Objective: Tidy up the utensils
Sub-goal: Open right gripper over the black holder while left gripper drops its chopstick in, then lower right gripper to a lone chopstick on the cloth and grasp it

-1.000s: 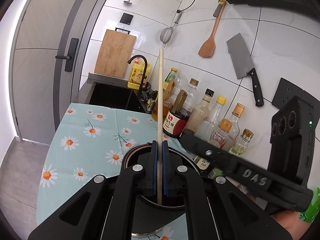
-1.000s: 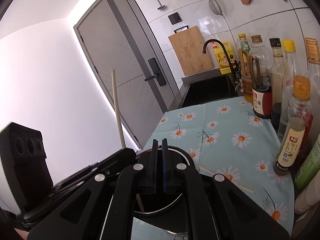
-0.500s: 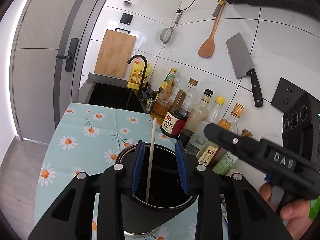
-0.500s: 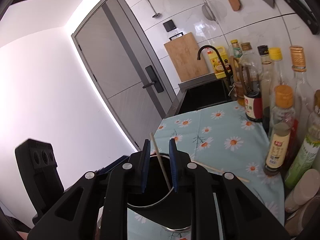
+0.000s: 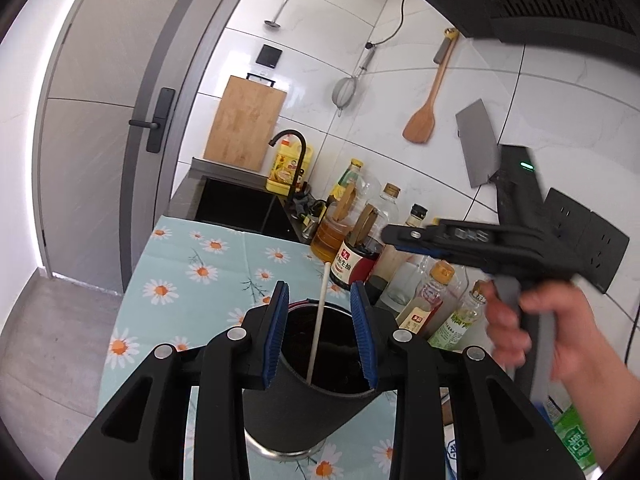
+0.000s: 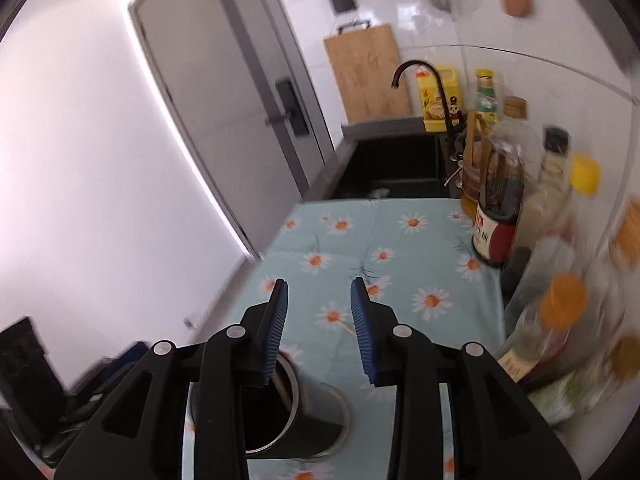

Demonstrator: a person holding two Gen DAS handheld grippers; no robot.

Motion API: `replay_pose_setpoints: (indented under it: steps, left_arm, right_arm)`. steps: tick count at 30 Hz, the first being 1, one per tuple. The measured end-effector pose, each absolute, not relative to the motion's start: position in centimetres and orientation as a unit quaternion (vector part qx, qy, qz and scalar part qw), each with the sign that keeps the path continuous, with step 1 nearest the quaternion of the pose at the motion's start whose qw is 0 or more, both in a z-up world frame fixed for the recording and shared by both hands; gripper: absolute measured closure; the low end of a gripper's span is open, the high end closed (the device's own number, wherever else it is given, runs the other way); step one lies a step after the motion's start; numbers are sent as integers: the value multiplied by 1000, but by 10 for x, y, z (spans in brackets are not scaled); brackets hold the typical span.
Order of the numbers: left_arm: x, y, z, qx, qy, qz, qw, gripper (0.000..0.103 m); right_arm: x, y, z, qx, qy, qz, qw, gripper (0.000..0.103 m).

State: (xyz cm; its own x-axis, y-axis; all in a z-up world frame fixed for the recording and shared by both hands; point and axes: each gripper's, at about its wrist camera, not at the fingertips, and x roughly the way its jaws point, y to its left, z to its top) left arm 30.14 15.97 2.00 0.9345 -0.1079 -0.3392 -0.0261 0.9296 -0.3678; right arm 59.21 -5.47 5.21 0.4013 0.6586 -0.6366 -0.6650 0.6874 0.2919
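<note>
Both sets of jaws have just been opening: the left gripper (image 5: 319, 336) now stands spread around a freed chopstick (image 5: 319, 320), which rests inside the holder (image 5: 296, 408) on the bench (image 5: 192, 276). The right gripper (image 6: 319, 330), spread and empty, has pulled away; that chopstick looks stowed.

The cloth (image 5: 188, 264) is pale blue-green, strewn with white daisies with orange centres. On it the holder (image 5: 296, 408) is matt black with a silver base rim, and the chopstick (image 5: 318, 328) in it is cream. Both grippers (image 5: 320, 332) (image 6: 320, 328) are black with ribbed blue pads (image 5: 360, 332). At 12 o'clock from the holder, the board (image 5: 246, 122) is light wood and the jug (image 5: 286, 166) yellow. The wall (image 5: 320, 52) is glossy white tile.
</note>
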Motion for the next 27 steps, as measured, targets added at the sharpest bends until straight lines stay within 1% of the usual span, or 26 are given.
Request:
replay_pose_setpoints:
  steps: [4, 8, 11, 14, 17, 19, 20, 23, 27]
  left_arm:
    - [283, 164, 25, -194, 177, -25, 965, 72]
    - [259, 163, 32, -197, 170, -32, 965, 72]
    - [242, 161, 37, -205, 167, -38, 964, 57]
    - [225, 157, 40, -206, 162, -47, 964, 57]
    - [215, 153, 42, -202, 161, -47, 965, 57]
    - [210, 150, 43, -202, 163, -47, 965, 57]
    - [208, 149, 43, -202, 164, -48, 964, 57]
    - [200, 142, 39, -200, 169, -48, 964, 57]
    - [194, 130, 30, -203, 187, -48, 960, 57]
  right_arm:
    - [618, -34, 53, -22, 416, 393, 820, 68]
    - [635, -10, 43, -89, 445, 381, 806, 67]
    - [649, 9, 22, -178, 470, 348, 791, 66]
    - [662, 16, -4, -228, 499, 331, 768, 66]
    - [678, 23, -40, -266, 552, 313, 726, 66]
    - [684, 28, -67, -291, 589, 296, 693, 61]
    - [686, 30, -80, -302, 604, 291, 678, 61]
    - [692, 39, -106, -312, 629, 290, 651, 61]
    - [692, 50, -136, -342, 642, 287, 623, 61]
